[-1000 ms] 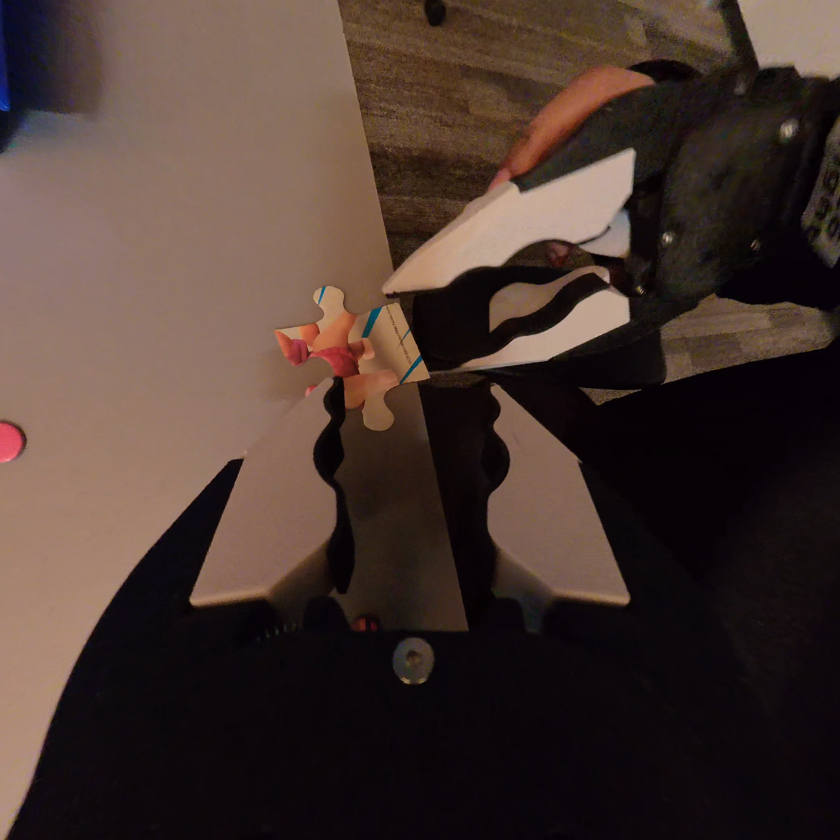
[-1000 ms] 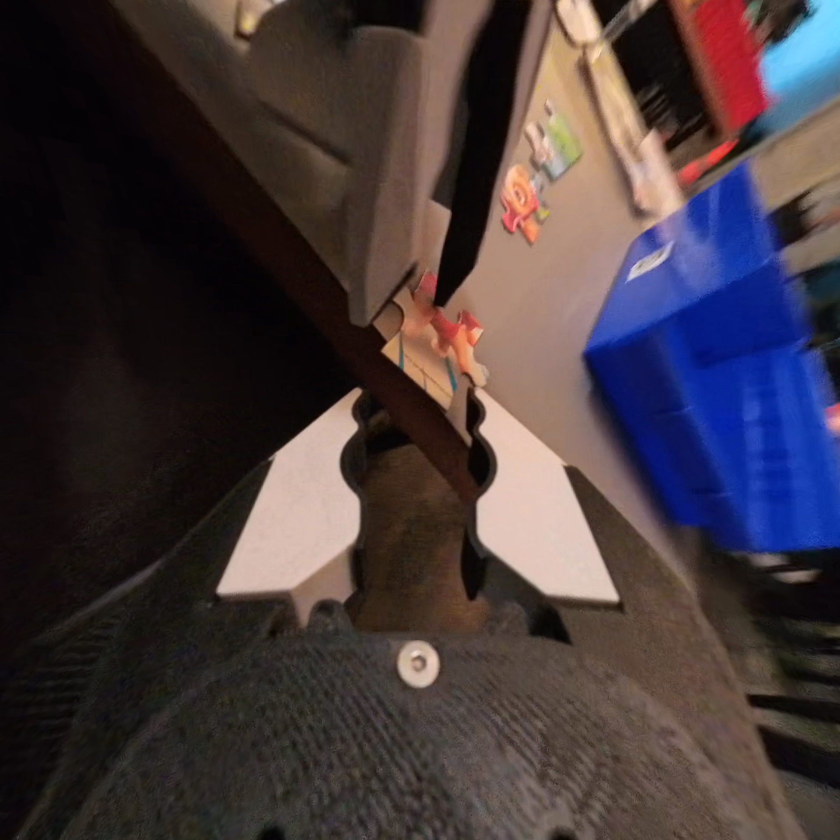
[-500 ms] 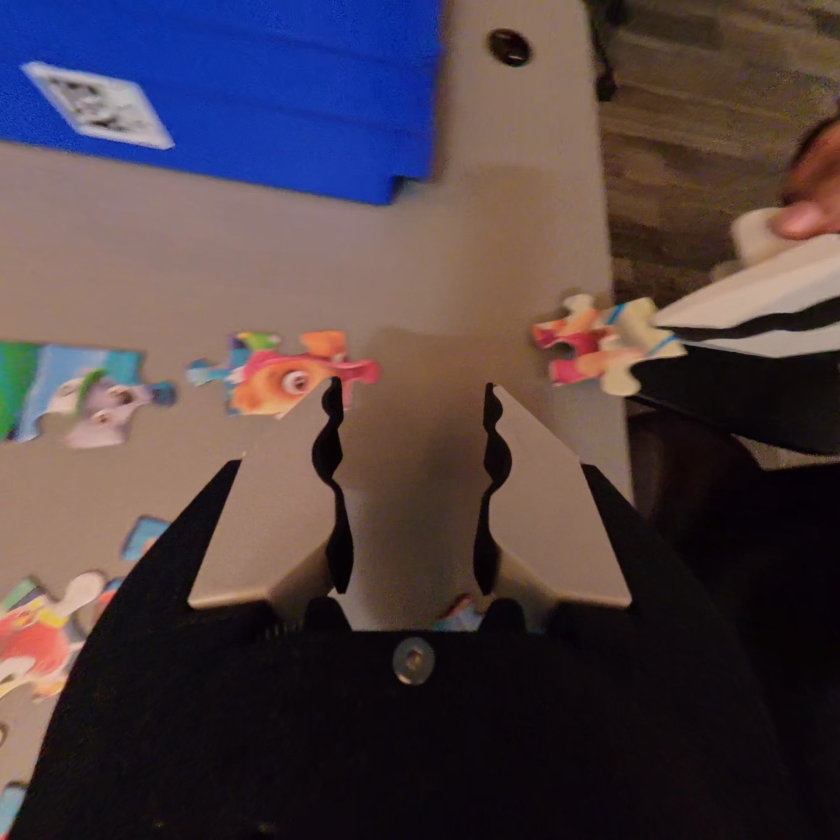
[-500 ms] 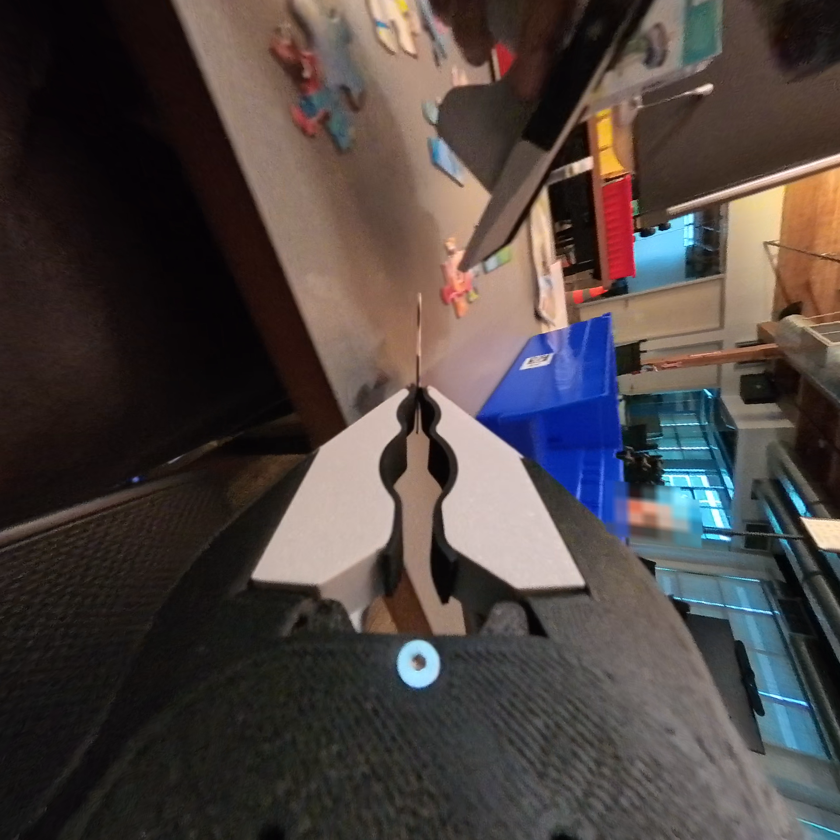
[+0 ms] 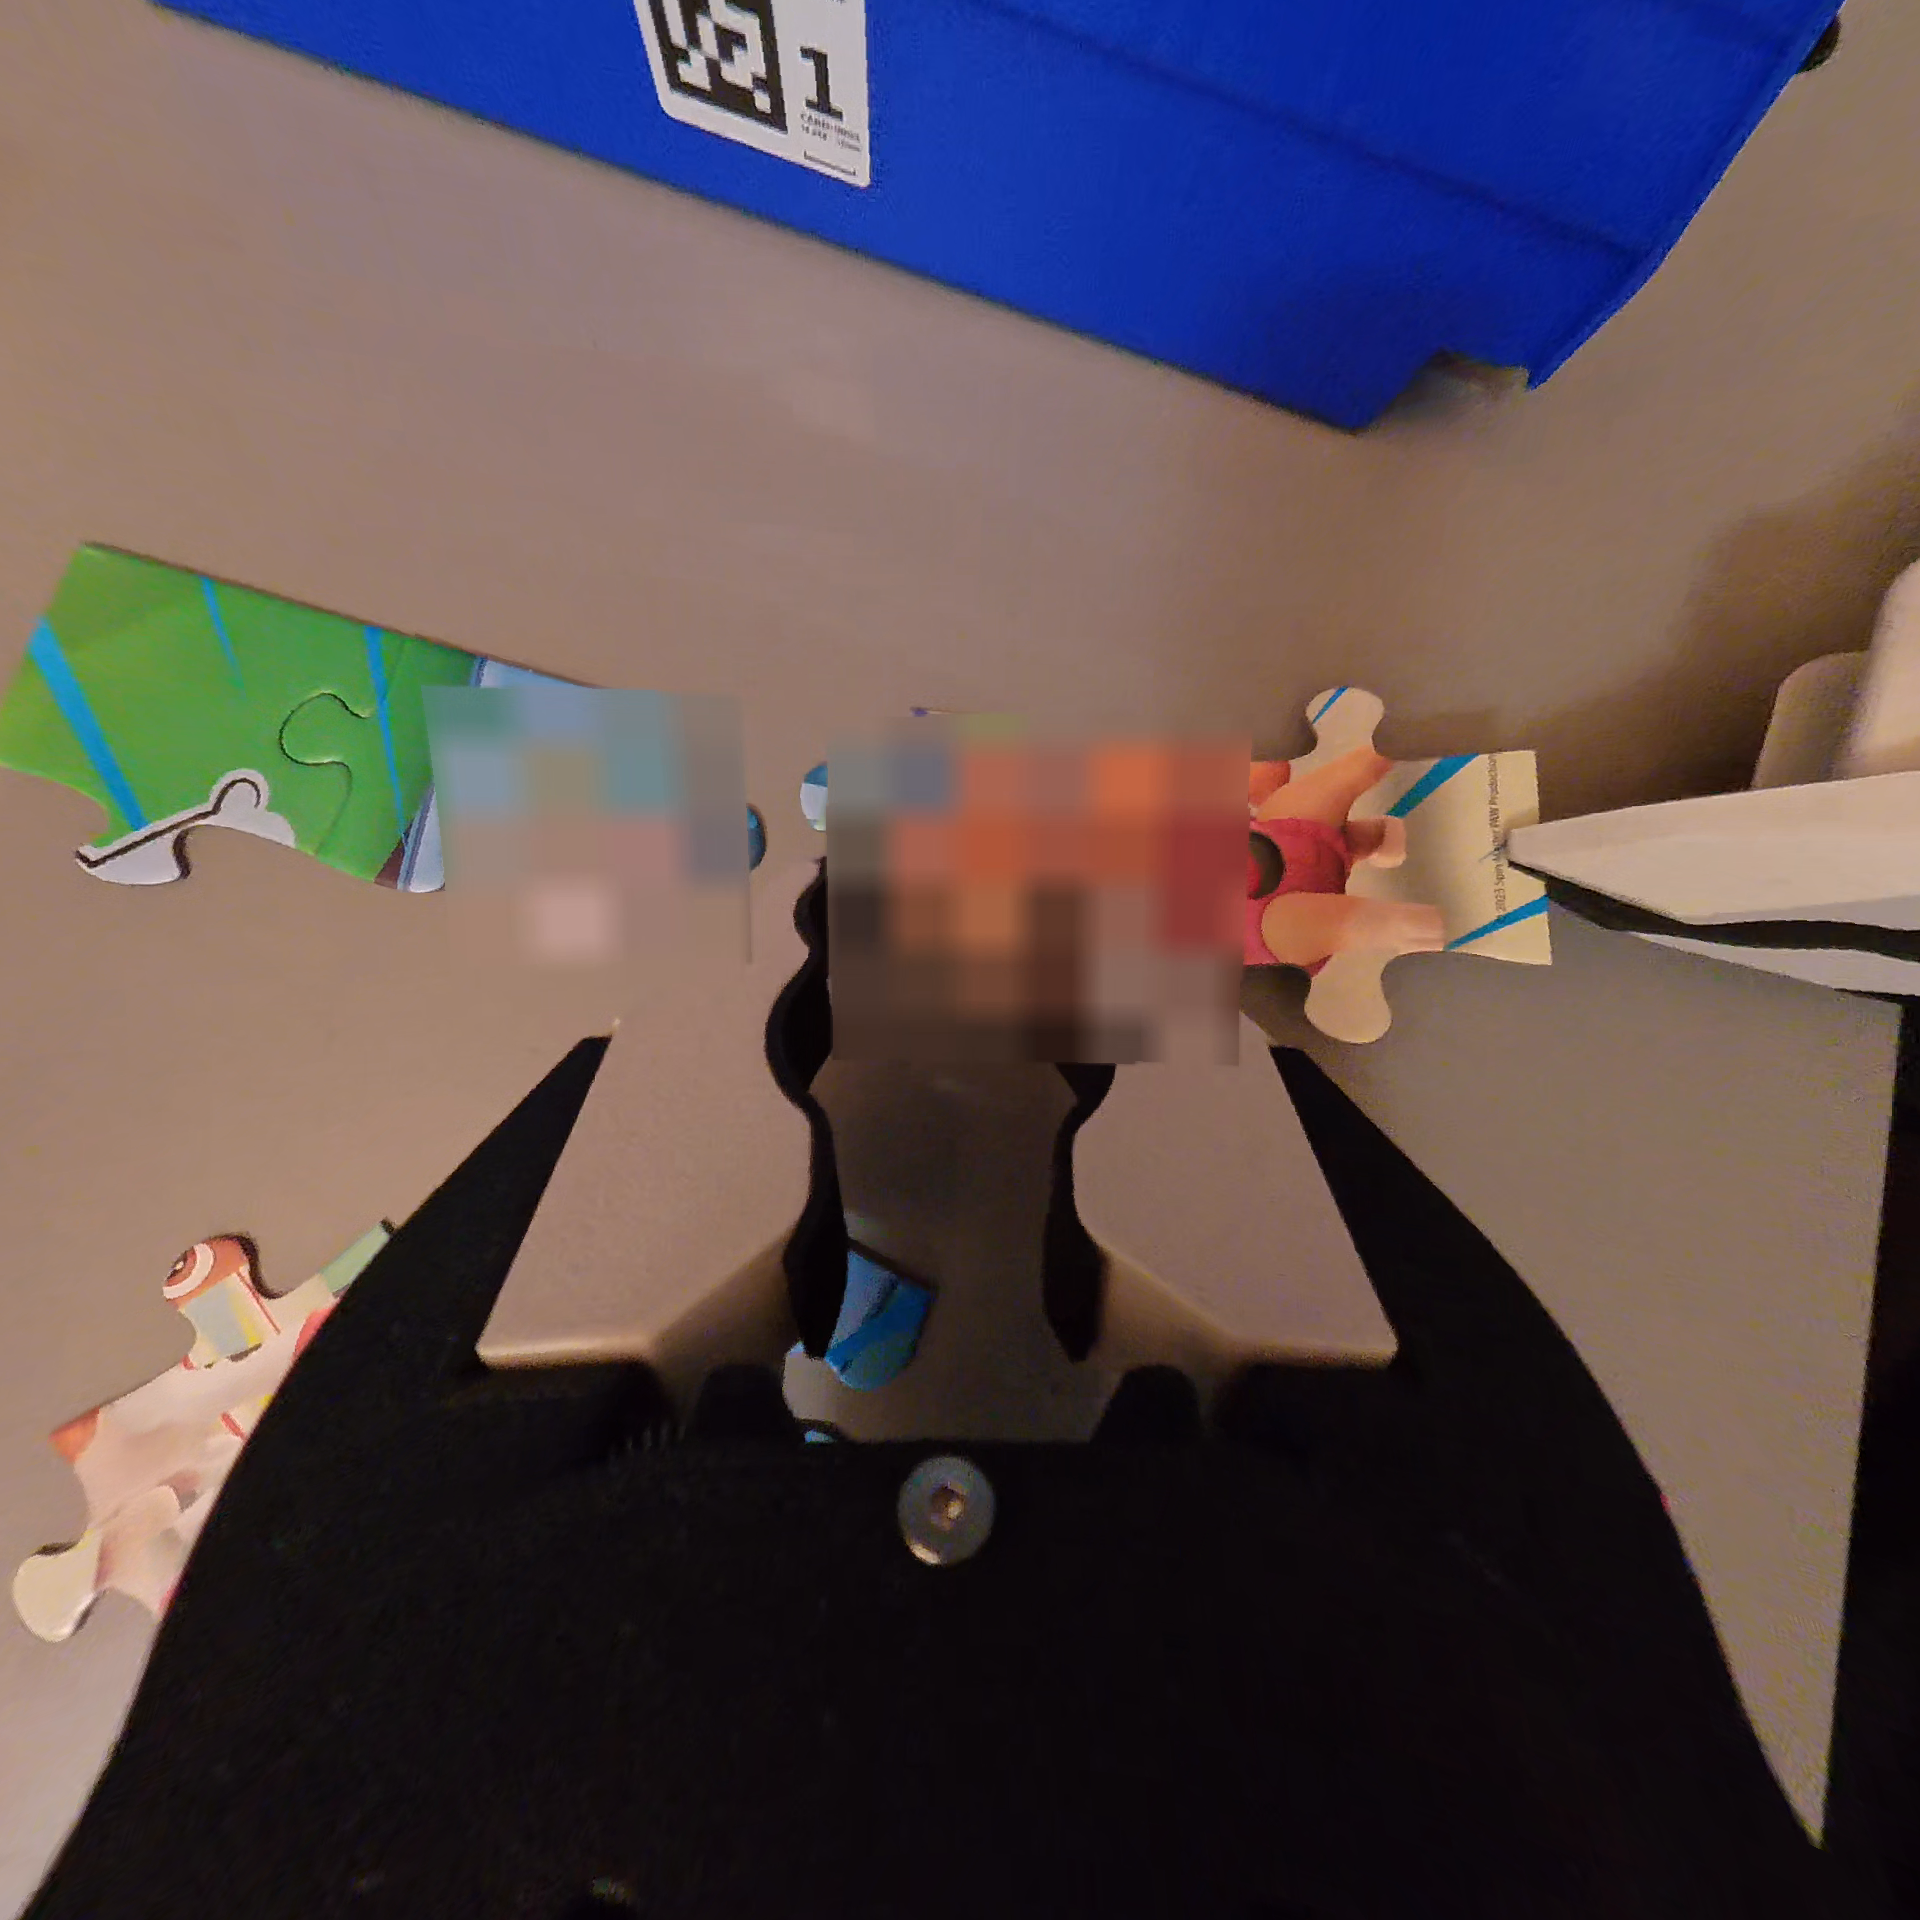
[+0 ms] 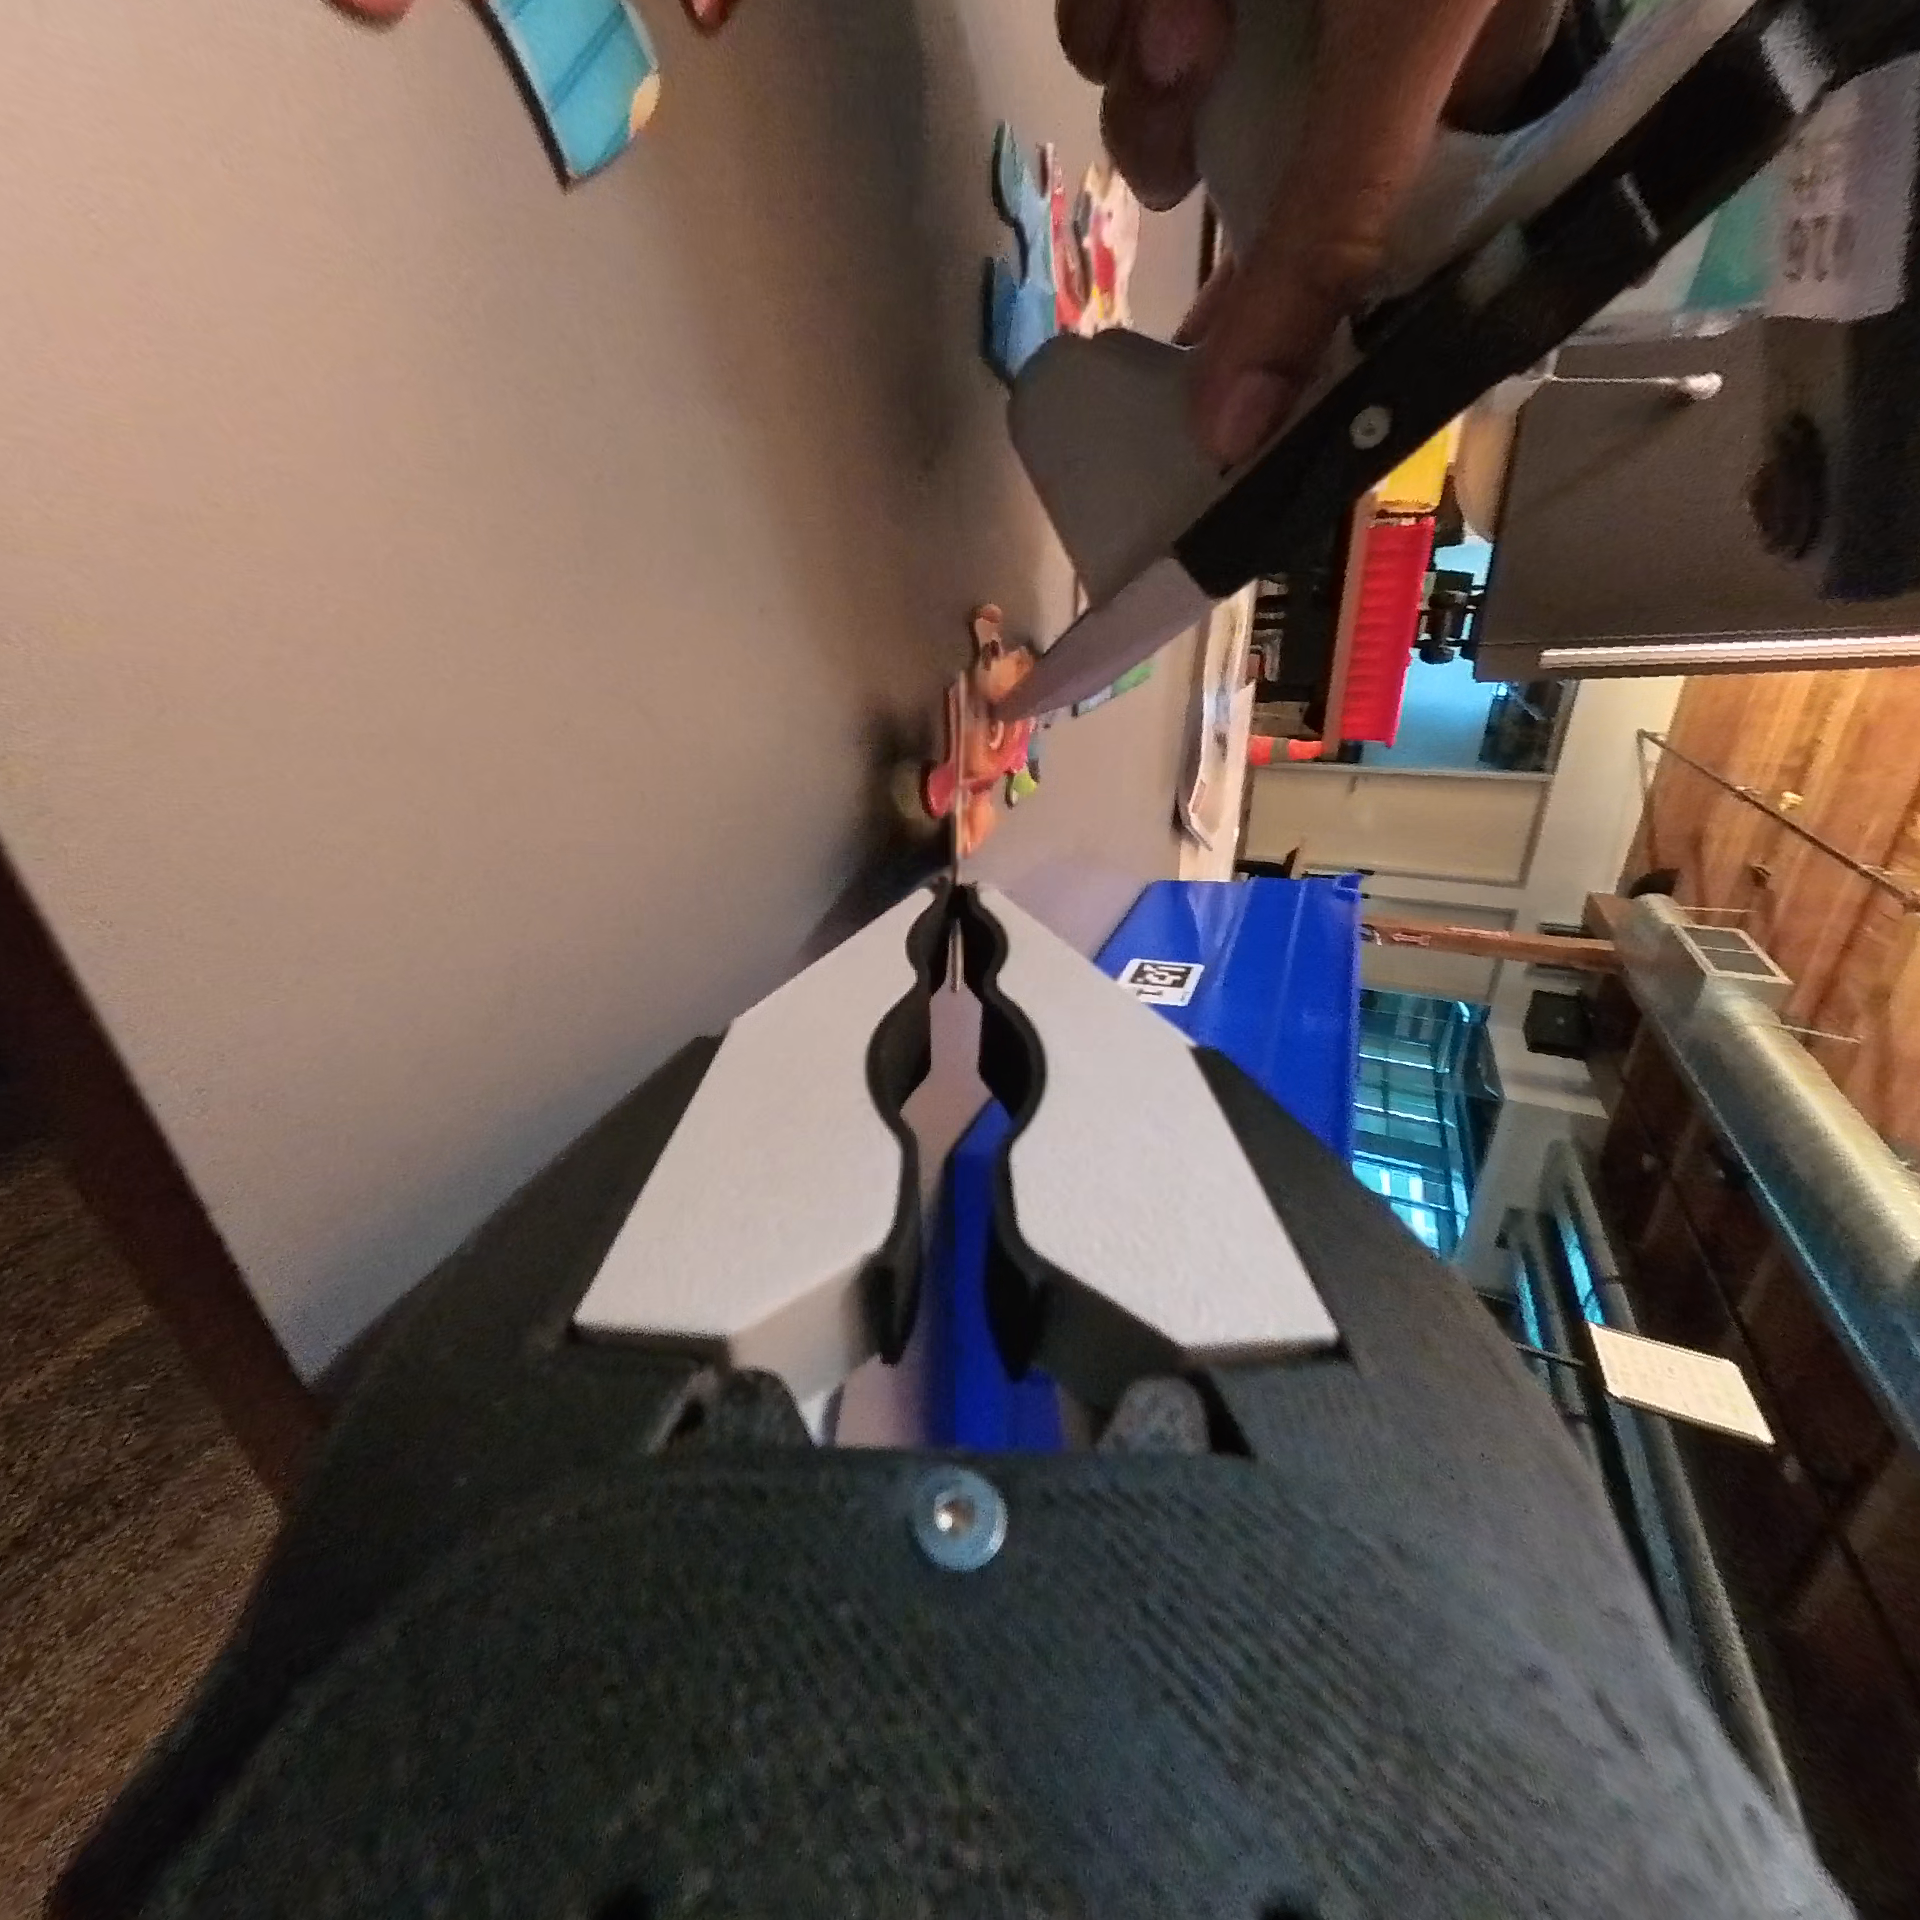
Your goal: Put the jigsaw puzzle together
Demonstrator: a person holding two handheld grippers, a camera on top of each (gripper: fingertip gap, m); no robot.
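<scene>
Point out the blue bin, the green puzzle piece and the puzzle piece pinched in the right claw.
blue bin (image 5: 1247, 208), left wrist view, its side wall.
green puzzle piece (image 5: 208, 717), left wrist view, its green face.
pinched puzzle piece (image 5: 1392, 862), left wrist view, its printed face.

Left gripper (image 5: 940, 914) fingertips masked

A mosaic patch hides its tips and the orange jigsaw piece (image 5: 1039, 862) there; the blue plastic bin (image 5: 1247, 177) runs off the top edge.

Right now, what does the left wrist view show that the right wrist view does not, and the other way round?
Only the left wrist view: the green joined pieces lying flat, and the held puzzle piece face-on.
Only the right wrist view: a hand and the room beyond the table.
Both: the blue bin, the grey table, and the right gripper shut on that piece.
</scene>
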